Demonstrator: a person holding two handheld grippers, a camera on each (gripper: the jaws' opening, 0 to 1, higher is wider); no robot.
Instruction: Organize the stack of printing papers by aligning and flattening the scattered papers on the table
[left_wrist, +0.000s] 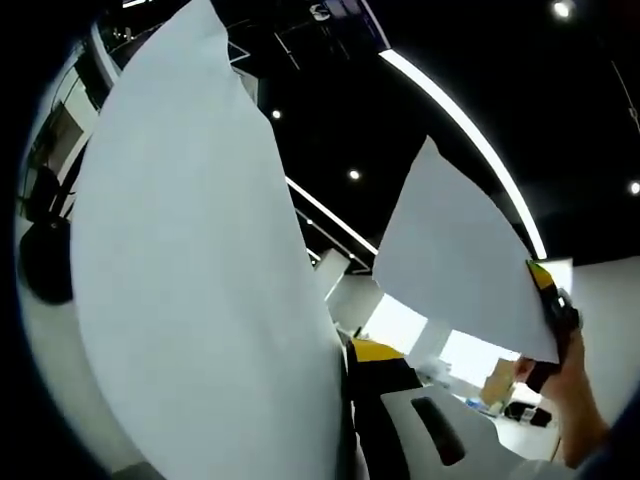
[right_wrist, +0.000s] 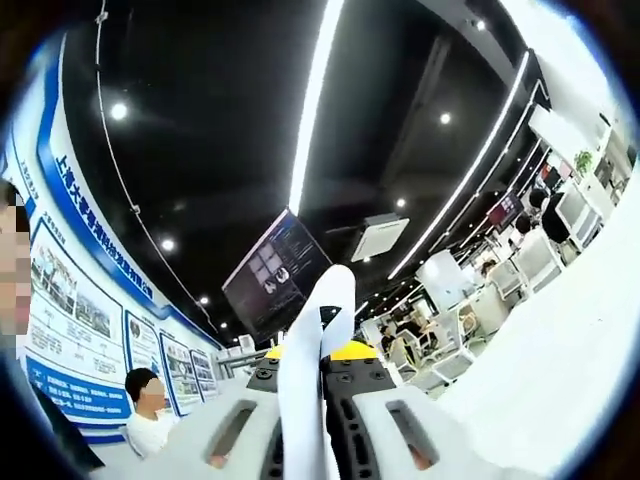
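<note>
A large white sheet of paper (left_wrist: 200, 280) stands up in the left gripper view, and my left gripper (left_wrist: 347, 400) is shut on its lower edge. One white finger (left_wrist: 430, 425) shows to the right of the sheet; the other is hidden behind it. Further right, a second white sheet (left_wrist: 455, 260) hangs in the air, pinched at its corner by my right gripper (left_wrist: 553, 312), with a hand (left_wrist: 575, 390) below. In the right gripper view that sheet (right_wrist: 318, 370) appears edge-on, and the right gripper (right_wrist: 320, 390) is shut on it. Both views point up at the ceiling.
Overhead is a dark ceiling with long light strips (right_wrist: 312, 100) and a hanging screen (right_wrist: 275, 270). A seated person (right_wrist: 150, 405) is at the lower left, and desks with people (right_wrist: 450, 320) lie beyond. A broad white surface (right_wrist: 570, 360) spreads at the right.
</note>
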